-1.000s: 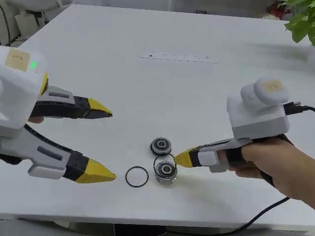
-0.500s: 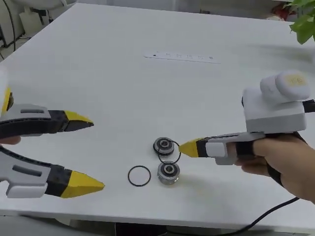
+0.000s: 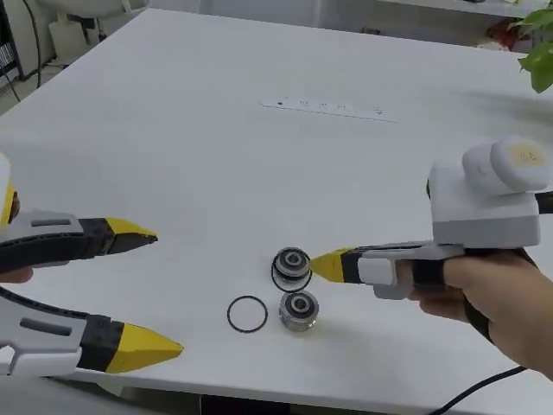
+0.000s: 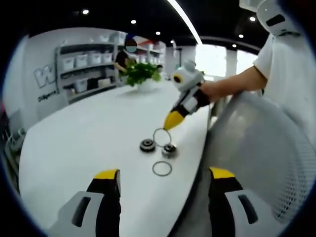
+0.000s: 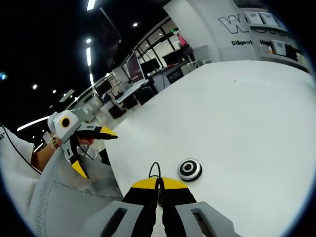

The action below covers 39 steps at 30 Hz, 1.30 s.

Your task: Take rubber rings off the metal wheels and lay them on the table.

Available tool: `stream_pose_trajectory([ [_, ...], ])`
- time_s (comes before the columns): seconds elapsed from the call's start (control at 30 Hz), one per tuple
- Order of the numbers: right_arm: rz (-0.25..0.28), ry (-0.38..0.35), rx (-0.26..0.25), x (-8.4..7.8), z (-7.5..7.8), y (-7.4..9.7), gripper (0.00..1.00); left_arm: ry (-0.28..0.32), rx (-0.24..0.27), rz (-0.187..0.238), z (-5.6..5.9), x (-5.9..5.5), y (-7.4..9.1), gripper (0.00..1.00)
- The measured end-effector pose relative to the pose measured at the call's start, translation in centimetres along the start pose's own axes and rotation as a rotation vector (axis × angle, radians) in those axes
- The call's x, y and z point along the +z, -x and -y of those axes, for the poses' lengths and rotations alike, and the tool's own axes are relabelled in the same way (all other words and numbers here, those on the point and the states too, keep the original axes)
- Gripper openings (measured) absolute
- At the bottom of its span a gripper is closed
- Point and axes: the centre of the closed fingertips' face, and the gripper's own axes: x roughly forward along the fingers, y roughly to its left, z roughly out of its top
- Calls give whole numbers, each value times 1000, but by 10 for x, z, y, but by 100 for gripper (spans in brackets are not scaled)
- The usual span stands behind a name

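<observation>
— White table (image 3: pixel 173 104), broad and pale, with a flat white strip (image 3: pixel 327 107) lying far across it and a leafy plant (image 3: pixel 540 54) at the far right corner. Where are the wheels?

— Near the front edge, about the middle. The far metal wheel (image 3: pixel 292 260) and the near metal wheel (image 3: pixel 299 309) stand close together, not touching.

— And the right gripper (image 3: pixel 314 264)?

— It comes in from the right, jaws pressed together on a thin black rubber ring (image 3: pixel 278 278). From the head view the loop overlaps the far metal wheel (whether it touches, I cannot tell). In the right gripper view the loop rises from the closed yellow tips, apart from the wheel beside them.

— Any ring on the table?

— Yes, a second rubber ring (image 3: pixel 247 314) lies flat just left of the near metal wheel.

— The left gripper (image 3: pixel 168 292)?

— Well to the left, near the table's front edge, jaws spread wide with nothing between them.
</observation>
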Motion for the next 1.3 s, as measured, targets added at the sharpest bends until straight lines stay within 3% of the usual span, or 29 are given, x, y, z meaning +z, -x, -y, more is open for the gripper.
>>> stream_pose_trajectory([
  [0.2,-22,47,24,-4,-11,-9,0,21,-4,21,1,2,0,75],
  [0.53,-53,152,-1,-9,-17,-29,0,24,0,18,0,0,1,74],
  [0.67,-91,179,-27,-18,-12,-35,0,26,-2,21,0,1,1,74],
  [0.83,-116,208,-12,-26,-16,-40,0,44,4,36,-1,2,1,74],
  [1.03,-127,266,-8,-29,-17,-46,0,46,3,41,-1,3,1,73],
  [1.3,-142,309,-48,-31,-7,-46,0,46,1,43,-1,3,1,72],
])
